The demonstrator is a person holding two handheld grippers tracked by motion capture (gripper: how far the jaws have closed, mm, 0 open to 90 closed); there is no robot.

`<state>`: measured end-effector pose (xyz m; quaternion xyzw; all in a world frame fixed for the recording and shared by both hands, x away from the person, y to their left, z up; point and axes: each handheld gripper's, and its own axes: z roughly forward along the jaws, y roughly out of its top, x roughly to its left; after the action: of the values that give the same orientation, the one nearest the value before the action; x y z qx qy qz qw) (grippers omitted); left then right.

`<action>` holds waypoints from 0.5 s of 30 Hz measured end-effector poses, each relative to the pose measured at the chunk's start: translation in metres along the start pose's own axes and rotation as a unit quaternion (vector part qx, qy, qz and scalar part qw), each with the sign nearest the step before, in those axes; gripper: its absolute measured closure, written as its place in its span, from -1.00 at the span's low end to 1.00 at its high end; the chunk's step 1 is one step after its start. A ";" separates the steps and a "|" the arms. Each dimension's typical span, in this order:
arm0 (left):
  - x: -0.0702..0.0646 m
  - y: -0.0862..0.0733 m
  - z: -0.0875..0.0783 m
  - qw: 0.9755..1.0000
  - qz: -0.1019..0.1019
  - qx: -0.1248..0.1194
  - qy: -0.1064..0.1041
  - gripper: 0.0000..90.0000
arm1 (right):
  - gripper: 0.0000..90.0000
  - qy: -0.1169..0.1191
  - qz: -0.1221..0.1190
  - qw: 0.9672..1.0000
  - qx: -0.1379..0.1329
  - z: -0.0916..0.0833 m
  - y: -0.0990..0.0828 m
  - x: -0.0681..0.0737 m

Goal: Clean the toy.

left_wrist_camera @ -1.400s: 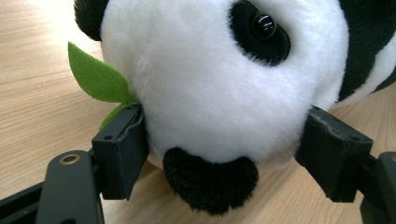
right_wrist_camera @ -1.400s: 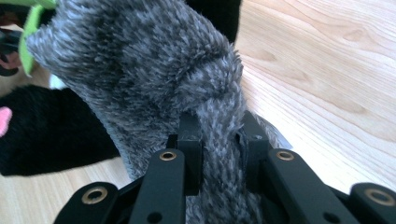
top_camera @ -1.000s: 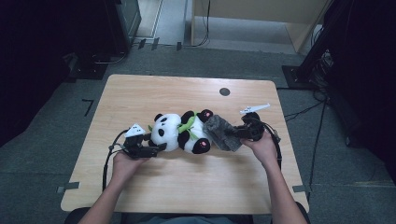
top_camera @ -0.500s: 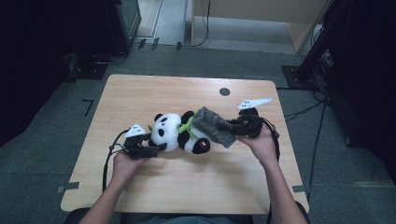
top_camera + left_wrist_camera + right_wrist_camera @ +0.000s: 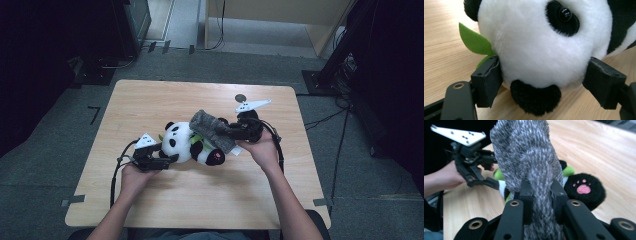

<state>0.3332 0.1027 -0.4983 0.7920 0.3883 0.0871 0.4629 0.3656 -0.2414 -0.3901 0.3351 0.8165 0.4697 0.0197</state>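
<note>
Here the left claw (image 5: 544, 82) is clamped on the white head of the black-and-white plush panda (image 5: 541, 45), while the right claw (image 5: 541, 195) pinches the grey fuzzy cloth (image 5: 526, 152) above the panda's body, over the wooden tabletop (image 5: 200, 200).

Blk/white panda (image 5: 544, 50), green leaf (image 5: 472, 40), pink paw; speckled grey sock (image 5: 529, 155).

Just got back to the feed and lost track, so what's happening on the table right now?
A person works a gripper in each hand at the light wooden table. The left gripper clamps the head of the black-and-white plush panda, which lies on the tabletop. The right gripper is shut on a fuzzy grey fabric piece, held above the panda's body. The cloth does not yet cover the toy.
</note>
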 end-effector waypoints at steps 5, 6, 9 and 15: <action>0.000 0.000 0.000 1.000 -0.001 0.000 -0.001 -0.55 | 0.71 -0.013 0.015 1.000 0.022 0.015 -0.011 -0.007; 0.000 0.000 0.000 1.000 -0.002 0.000 -0.001 -0.55 | 0.71 -0.013 0.014 1.000 0.019 0.015 -0.013 -0.008; 0.000 0.000 0.000 1.000 0.001 -0.001 -0.001 -0.55 | 0.70 -0.026 0.013 0.999 0.027 0.016 -0.019 -0.012; 0.000 0.001 0.000 1.000 0.001 0.002 -0.002 -0.55 | 0.70 -0.029 0.024 0.999 0.038 0.011 -0.025 -0.018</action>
<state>0.3338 0.1027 -0.4978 0.7935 0.3870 0.0849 0.4620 0.3702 -0.2516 -0.4203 0.3688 0.8246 0.4285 0.0187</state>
